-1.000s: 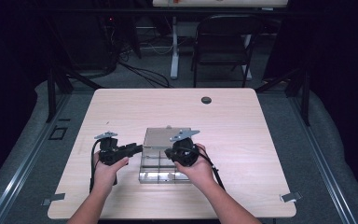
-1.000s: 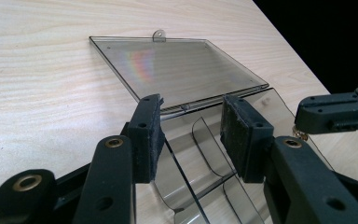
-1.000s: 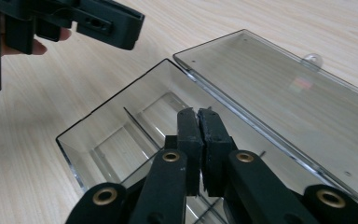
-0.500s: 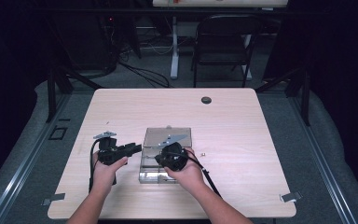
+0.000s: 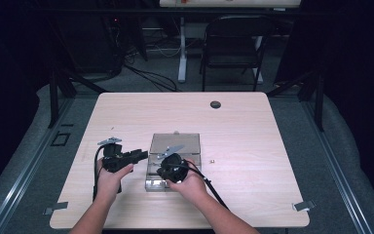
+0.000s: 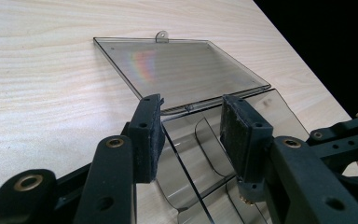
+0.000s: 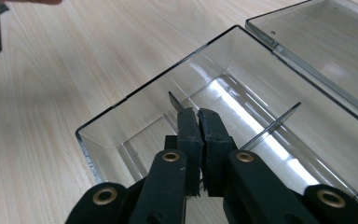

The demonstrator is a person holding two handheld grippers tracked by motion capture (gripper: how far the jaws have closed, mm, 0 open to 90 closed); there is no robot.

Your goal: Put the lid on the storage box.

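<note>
Clear box [image 7: 242, 107] divider [image 7: 175, 101] between right fingers [image 7: 200, 122] up close

- The high view looks forward and down on the whole table [image 5: 253, 146] from above, at a distance.
- Both gripper views sit close along their jaws, sharing the clear box [image 6: 200, 154] [image 7: 242, 116] [image 5: 174, 152].

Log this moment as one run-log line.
scene: clear plastic box on table, lid open flat | left gripper: straddles box wall | right gripper: shut on thin divider inside box
</note>
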